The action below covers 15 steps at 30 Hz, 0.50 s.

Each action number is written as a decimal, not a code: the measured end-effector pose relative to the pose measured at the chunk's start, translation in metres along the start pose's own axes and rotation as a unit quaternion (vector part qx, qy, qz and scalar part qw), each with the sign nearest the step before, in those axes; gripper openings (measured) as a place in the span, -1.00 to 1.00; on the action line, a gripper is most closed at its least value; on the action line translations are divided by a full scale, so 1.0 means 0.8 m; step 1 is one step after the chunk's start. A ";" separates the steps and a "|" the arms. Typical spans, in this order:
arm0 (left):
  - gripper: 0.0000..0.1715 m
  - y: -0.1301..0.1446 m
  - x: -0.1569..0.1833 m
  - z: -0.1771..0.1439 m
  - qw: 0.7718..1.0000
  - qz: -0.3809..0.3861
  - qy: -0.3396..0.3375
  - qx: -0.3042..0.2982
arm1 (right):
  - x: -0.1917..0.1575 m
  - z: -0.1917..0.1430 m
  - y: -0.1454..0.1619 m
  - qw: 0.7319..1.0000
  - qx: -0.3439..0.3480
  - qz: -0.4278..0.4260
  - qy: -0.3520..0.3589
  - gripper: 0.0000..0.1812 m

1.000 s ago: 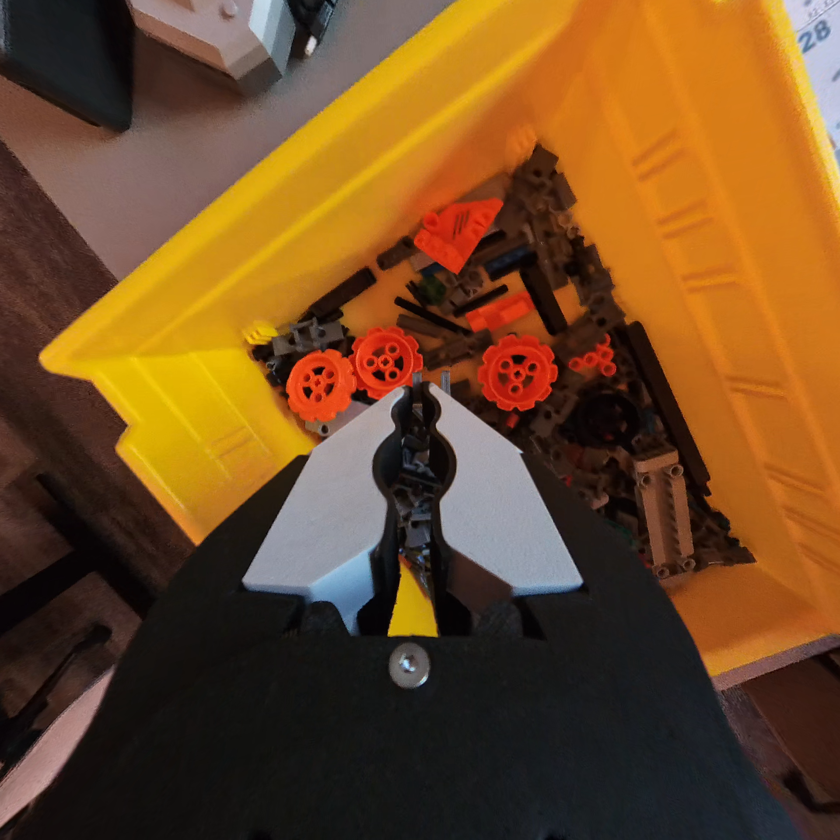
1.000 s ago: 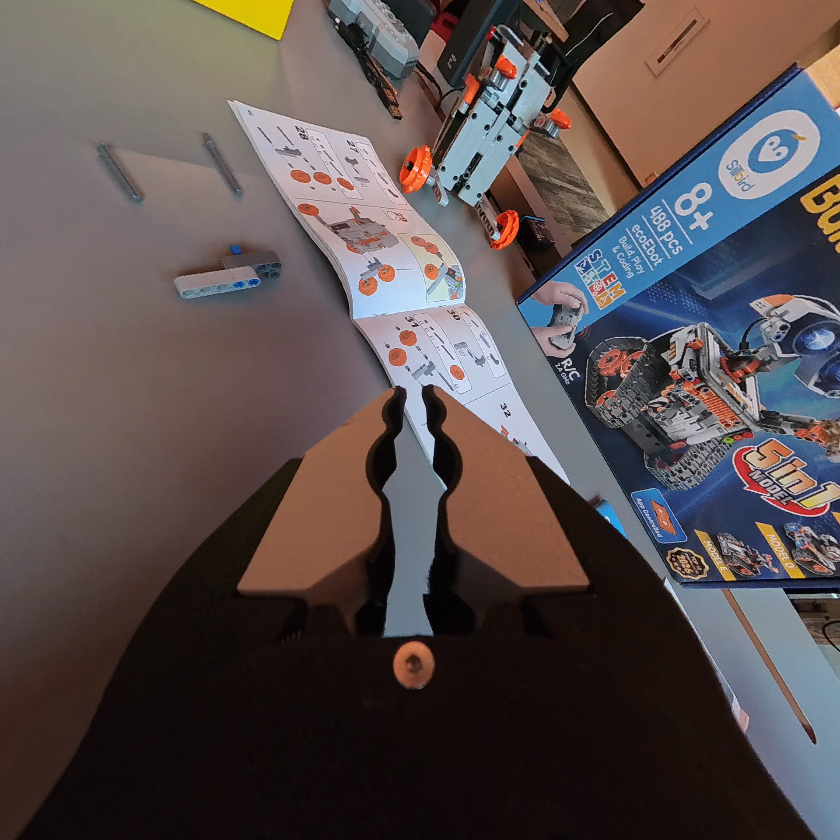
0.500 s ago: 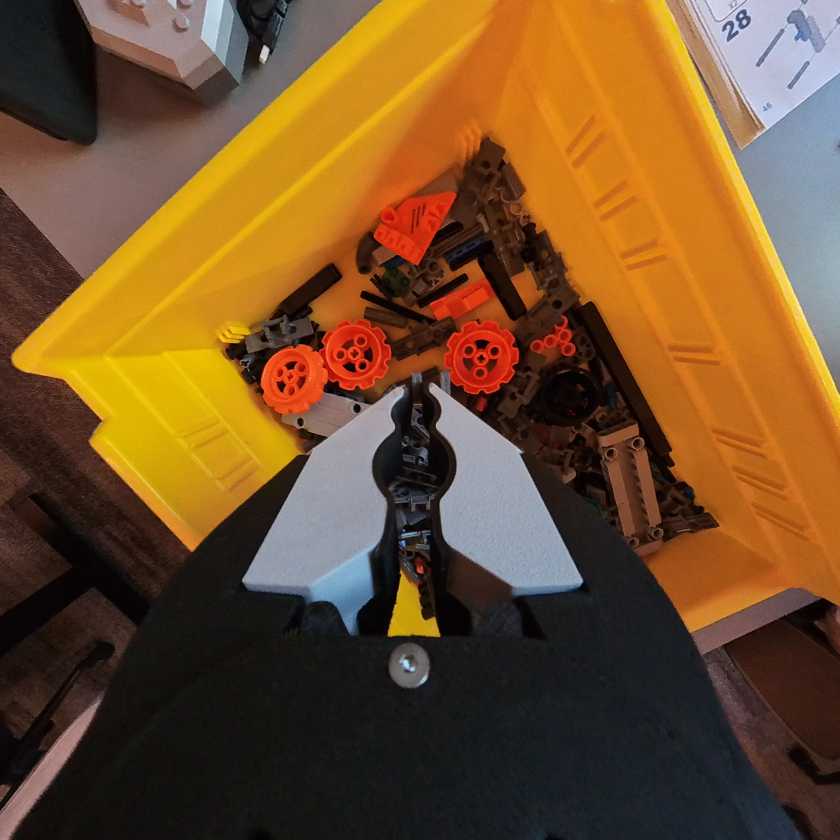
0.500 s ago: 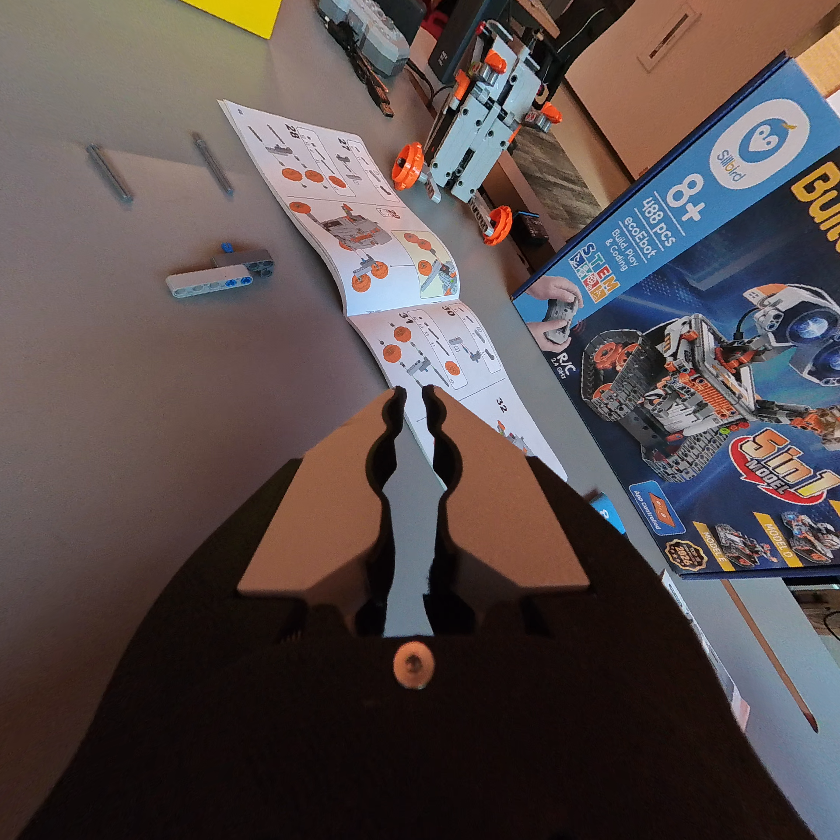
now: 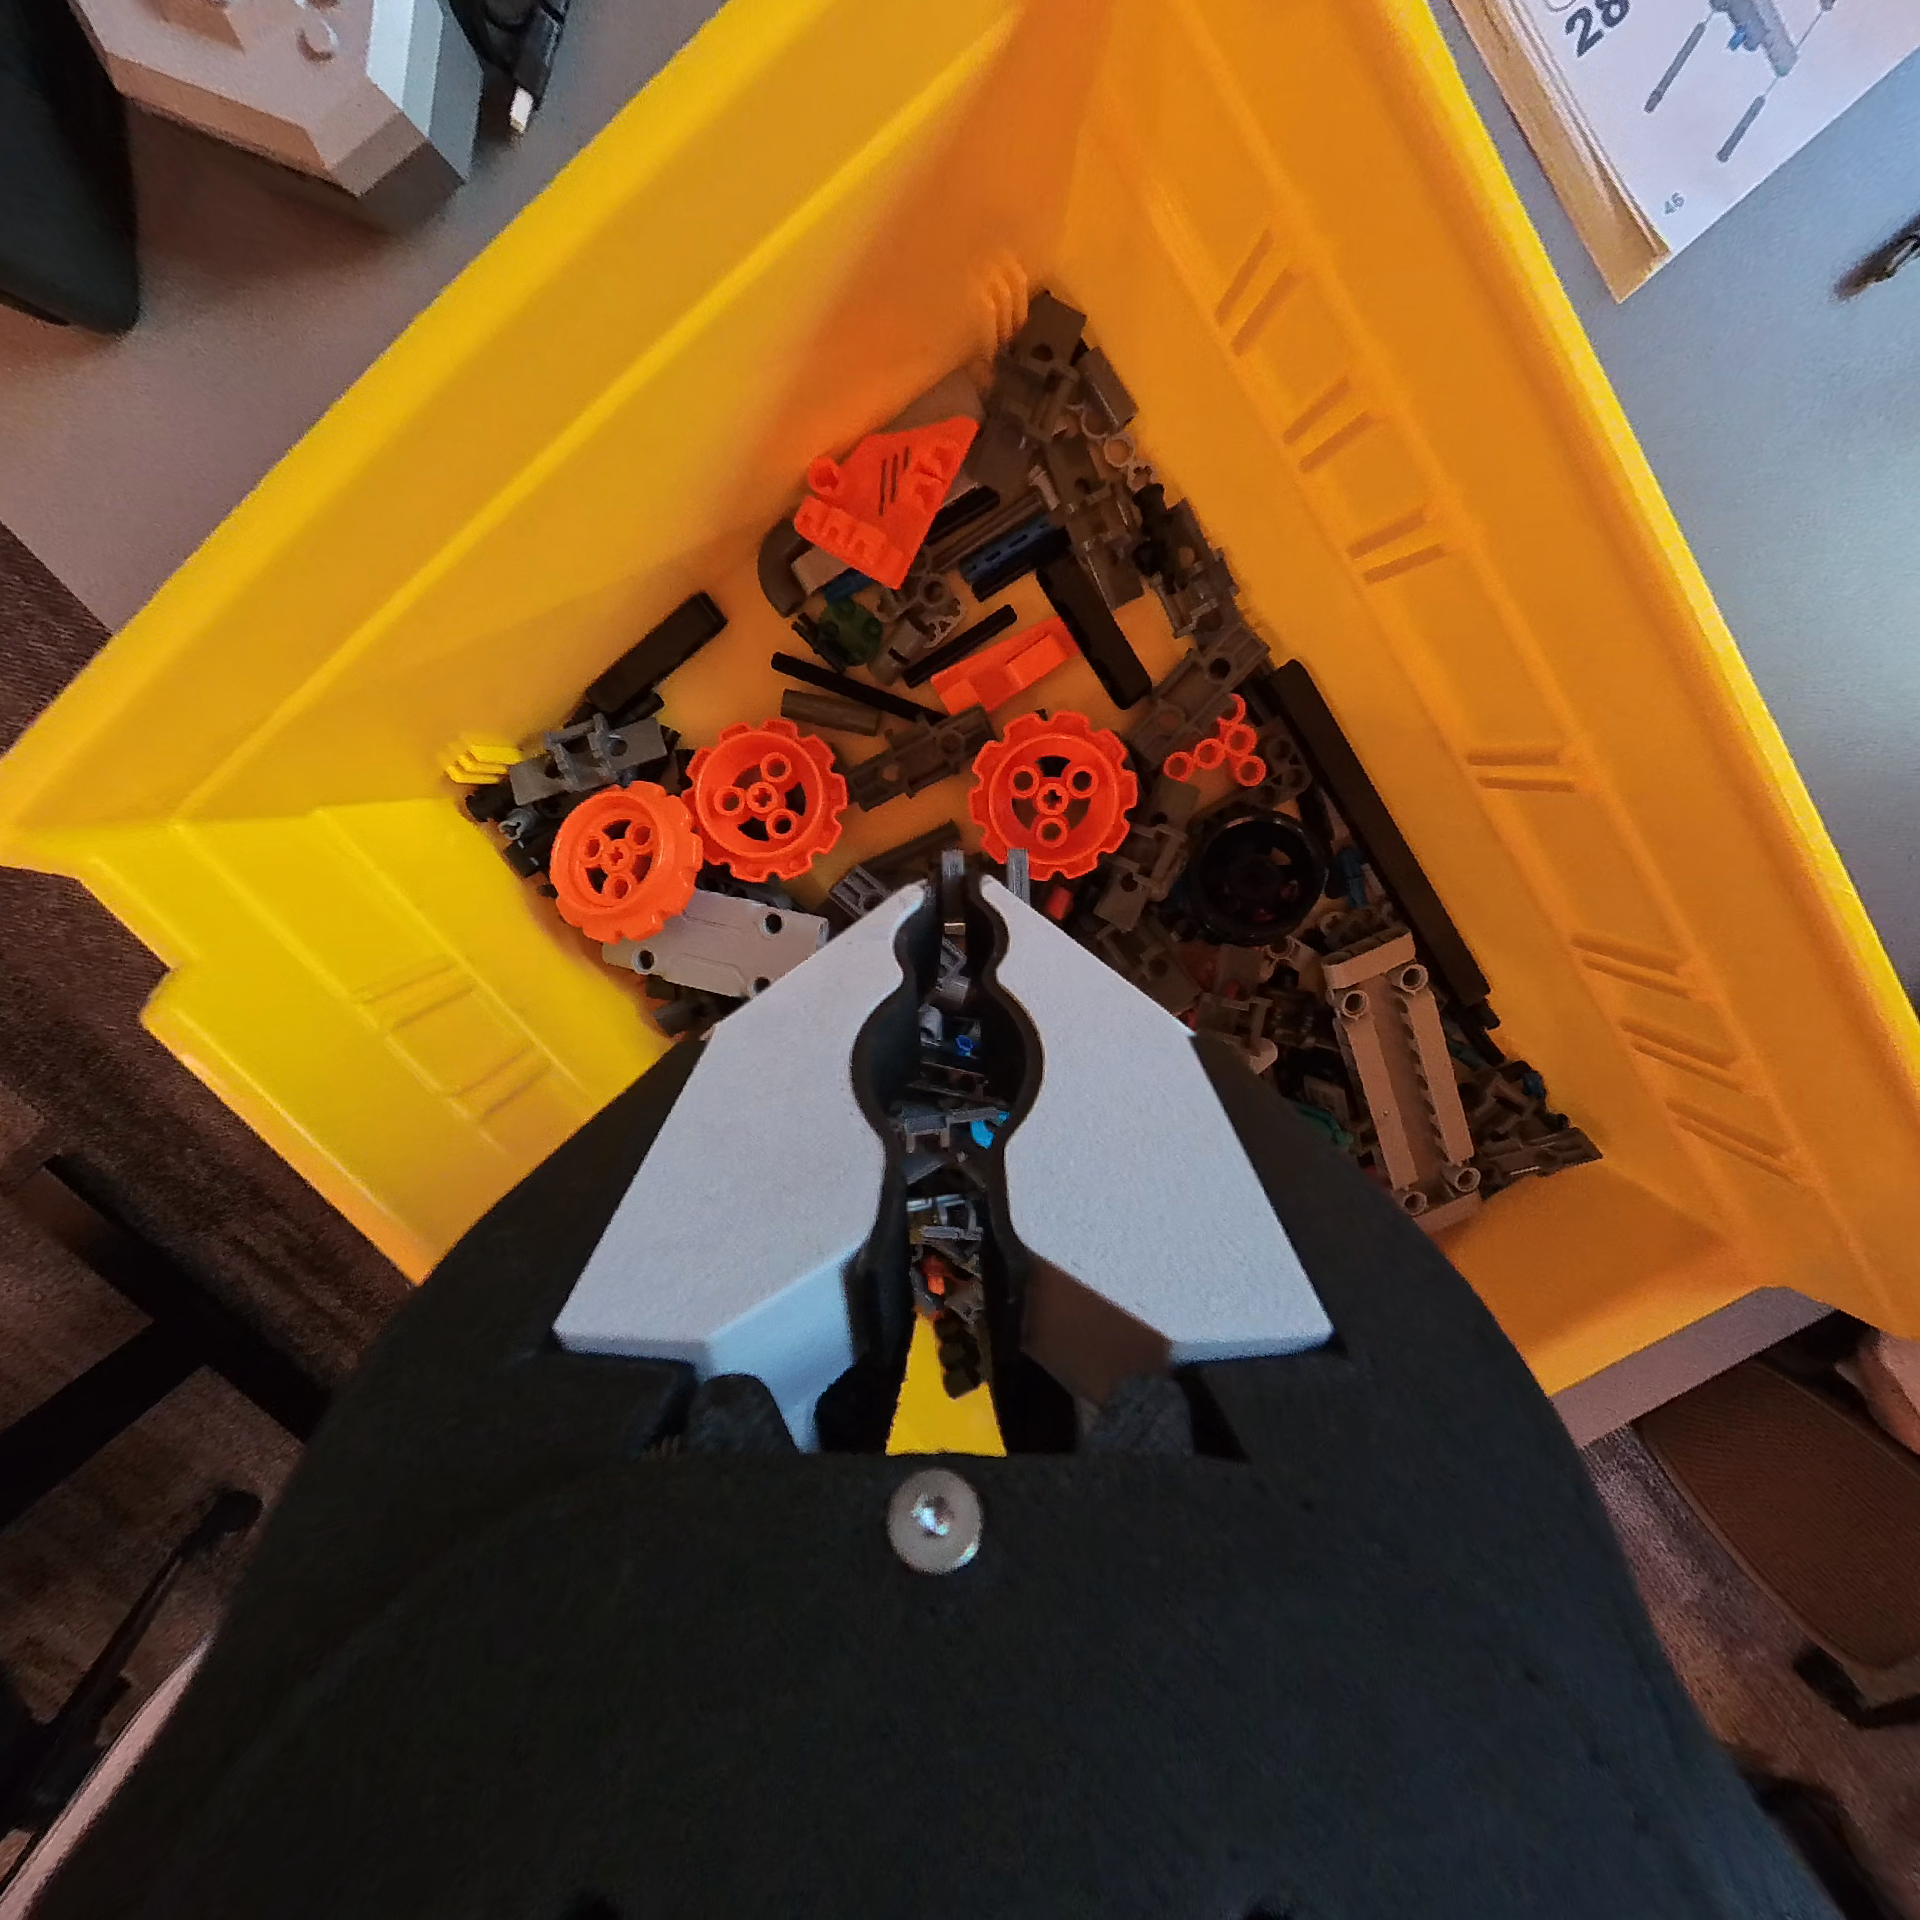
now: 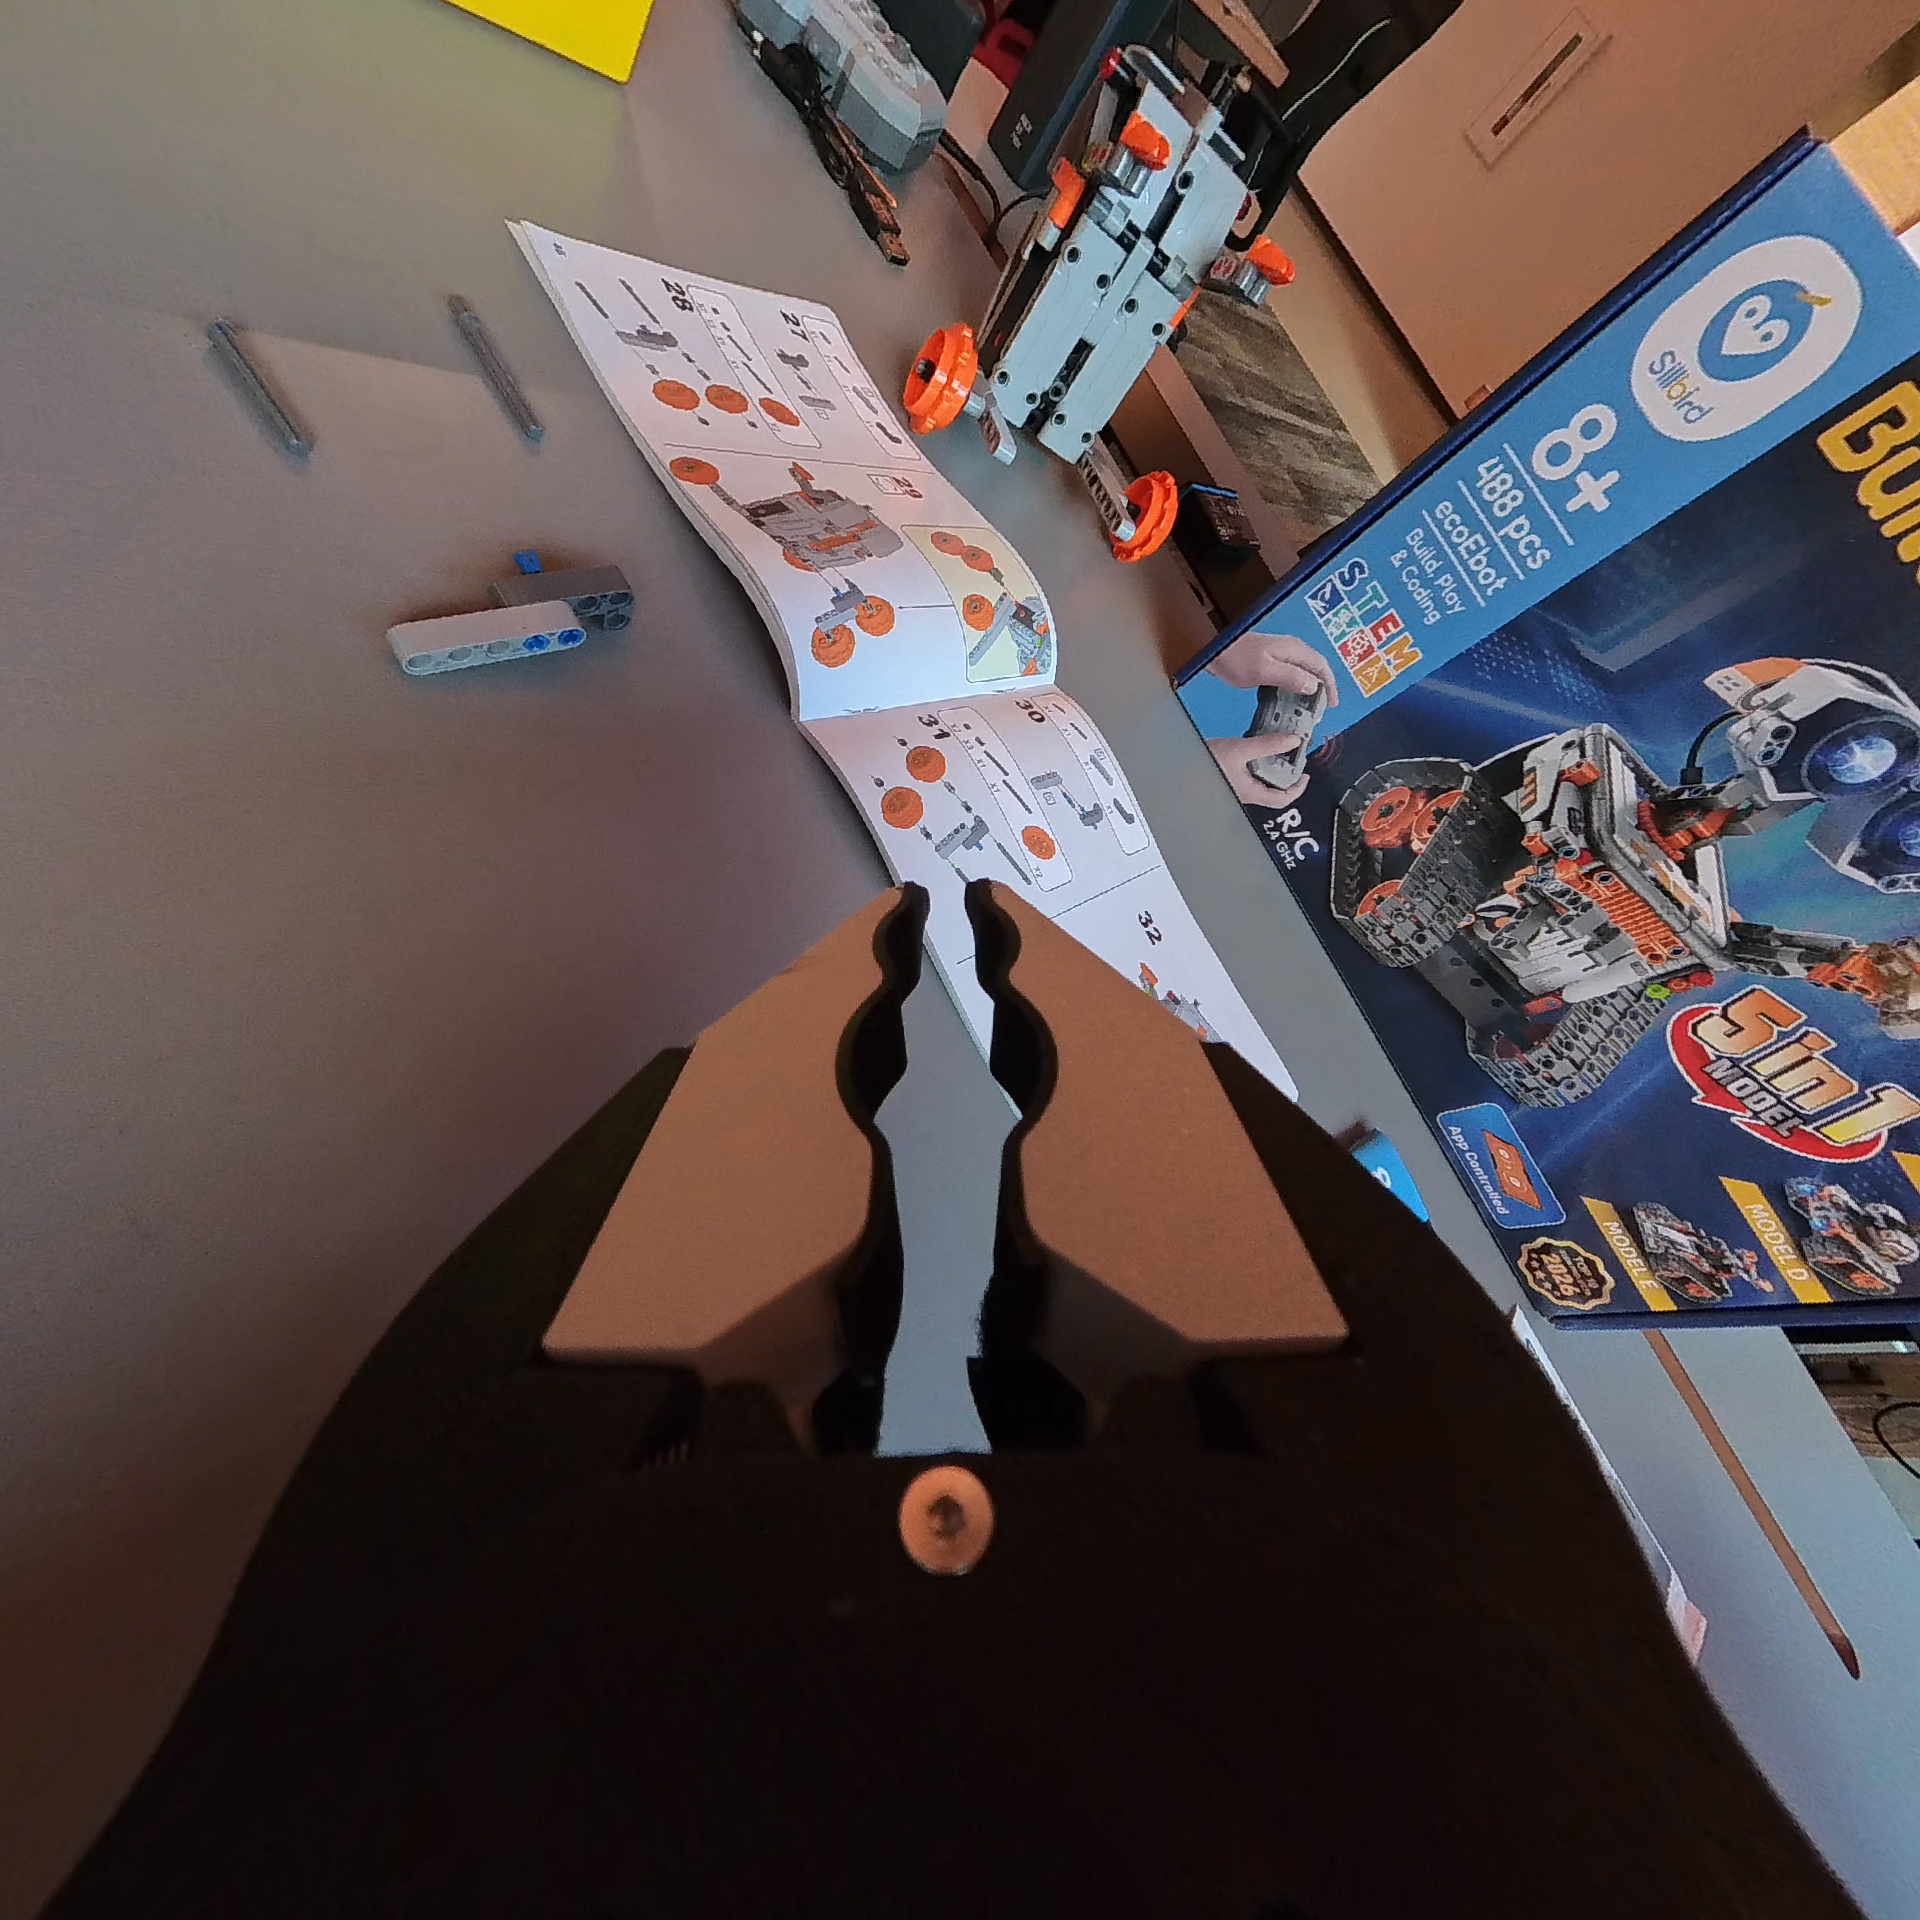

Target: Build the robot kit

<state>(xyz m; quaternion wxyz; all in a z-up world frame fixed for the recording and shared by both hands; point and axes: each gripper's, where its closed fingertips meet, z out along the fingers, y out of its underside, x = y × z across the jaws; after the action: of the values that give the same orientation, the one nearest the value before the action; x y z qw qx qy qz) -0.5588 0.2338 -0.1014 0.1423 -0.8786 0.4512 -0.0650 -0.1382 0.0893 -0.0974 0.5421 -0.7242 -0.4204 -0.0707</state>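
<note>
My left gripper [image 5: 961, 883] hangs over a yellow bin [image 5: 644, 416] of loose building pieces. Its jaws are shut on a small grey piece [image 5: 951, 871] that sticks out past the tips, with a second thin grey prong [image 5: 1016, 864] beside it. Below lie three orange gear wheels [image 5: 1051, 795], an orange panel [image 5: 888, 499] and many dark grey and black parts [image 5: 1174, 582]. My right gripper [image 6: 943, 896] is held over the grey table [image 6: 260, 935], its jaws a narrow gap apart and empty, its tips at the near edge of an open instruction booklet [image 6: 883, 623].
On the table lie two grey axles [image 6: 258, 387], a grey beam assembly with blue pins [image 6: 509, 629], a part-built grey and orange model [image 6: 1091, 312] and a blue product box [image 6: 1610, 779] at the right. A grey block [image 5: 281, 94] lies beyond the bin. One gripper's finger ends stand about 45 centimetres off the other's.
The left gripper has risen and drawn back from the bin with the grey piece still in its tips; the bin looks smaller. The right gripper has drifted slightly; its gap is unchanged.
</note>
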 end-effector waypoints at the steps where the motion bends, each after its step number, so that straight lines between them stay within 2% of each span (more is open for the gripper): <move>1: -1.00 0.001 0.002 0.000 1.000 0.001 0.003 -0.002 | 0.000 0.000 0.000 1.000 0.000 0.000 0.000 -0.91; 12: -1.00 0.006 0.013 0.002 1.000 0.013 0.018 -0.006 | -0.001 0.000 0.001 1.000 -0.002 -0.002 -0.001 -0.91; 15: -0.84 0.001 0.017 -0.002 0.999 0.004 0.031 0.007 | -0.001 0.001 0.002 1.000 -0.004 -0.002 -0.002 -0.91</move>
<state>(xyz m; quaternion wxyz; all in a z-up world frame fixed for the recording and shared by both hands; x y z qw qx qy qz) -0.5517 0.2219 -0.1007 0.1346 -0.8734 0.4584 -0.0946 -0.1381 0.0895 -0.0995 0.5381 -0.7260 -0.4221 -0.0723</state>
